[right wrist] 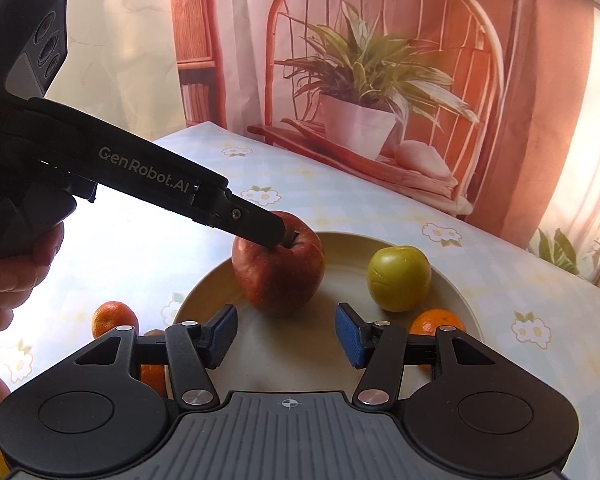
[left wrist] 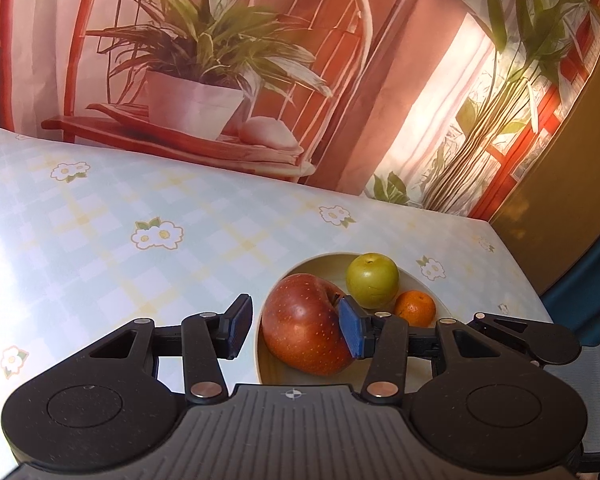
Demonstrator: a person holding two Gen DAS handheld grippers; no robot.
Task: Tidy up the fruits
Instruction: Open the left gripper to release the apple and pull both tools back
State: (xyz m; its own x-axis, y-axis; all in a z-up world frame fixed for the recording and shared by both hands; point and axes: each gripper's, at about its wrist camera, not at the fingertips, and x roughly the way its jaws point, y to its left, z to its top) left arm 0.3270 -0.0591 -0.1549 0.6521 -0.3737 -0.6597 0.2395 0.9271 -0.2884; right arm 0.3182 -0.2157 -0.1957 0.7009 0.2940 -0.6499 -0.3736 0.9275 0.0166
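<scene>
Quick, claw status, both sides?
Left claw: open around the red apple, not clamped.
Right claw: open, empty, over the plate.

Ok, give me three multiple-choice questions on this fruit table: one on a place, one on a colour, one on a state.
1. Where is the round green fruit? A on the round cream plate; B on the tablecloth; C held in the air.
2. What colour are the right hand-held gripper's pads? A red; B blue; C white.
3. That hand-held gripper is: A shut tight, empty; B shut on a fruit; C open.
Answers: A, it rests inside the plate's rim; B, both pads show blue; C, the pads stand apart over bare plate.
</scene>
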